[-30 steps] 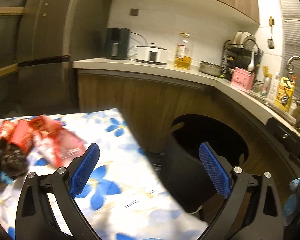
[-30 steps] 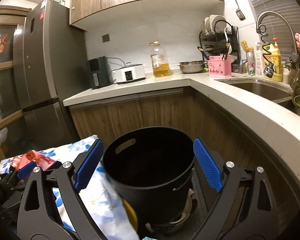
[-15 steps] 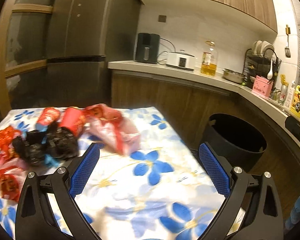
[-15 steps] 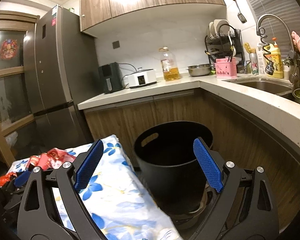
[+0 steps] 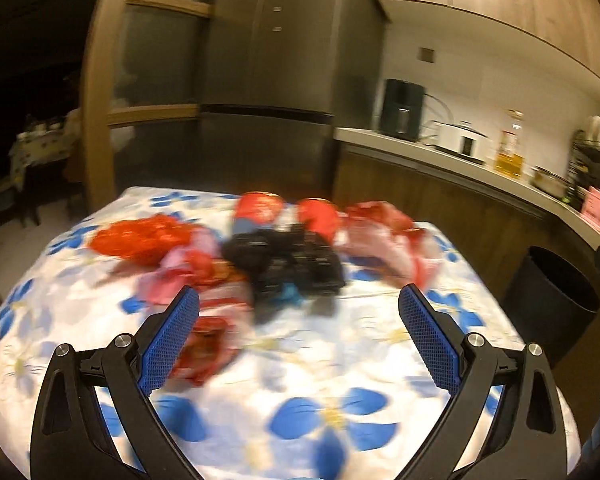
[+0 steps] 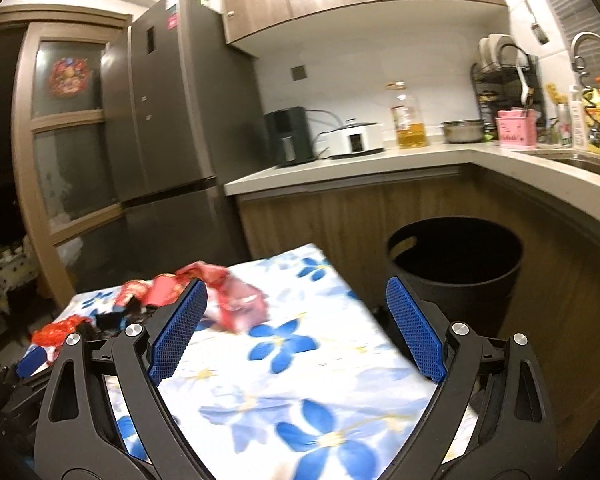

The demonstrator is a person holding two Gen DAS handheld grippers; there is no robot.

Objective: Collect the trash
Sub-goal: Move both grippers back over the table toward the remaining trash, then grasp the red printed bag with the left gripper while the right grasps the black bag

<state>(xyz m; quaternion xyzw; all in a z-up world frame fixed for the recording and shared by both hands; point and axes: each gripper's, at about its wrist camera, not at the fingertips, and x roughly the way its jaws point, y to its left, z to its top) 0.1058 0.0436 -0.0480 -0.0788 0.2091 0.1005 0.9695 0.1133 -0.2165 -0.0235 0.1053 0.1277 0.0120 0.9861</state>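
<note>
— Covering the bench (image 5: 332, 368) is a white cloth printed with blue flowers, in a dim kitchen with a tall grey refrigerator (image 5: 276, 80) and wood cabinets behind. Where is the trash?

— A blurred heap of red wrappers (image 5: 140, 236) and black crumpled trash (image 5: 288, 264) lies across the bench's far half, toward its far edge. The left gripper (image 5: 298, 330) hangs above the near half, jaws wide and empty.

— And the other view?

— The right gripper (image 6: 296, 326), jaws also wide and empty, is over the bench's right edge. Only here does the black bin (image 6: 456, 264) show fully, on the floor just beside that edge, under the kitchen counter (image 6: 364, 164). The left blue pad (image 6: 178, 328) hides part of the heap. An oil bottle (image 6: 410, 124) and dish rack (image 6: 504, 76) stand on the counter.
</note>
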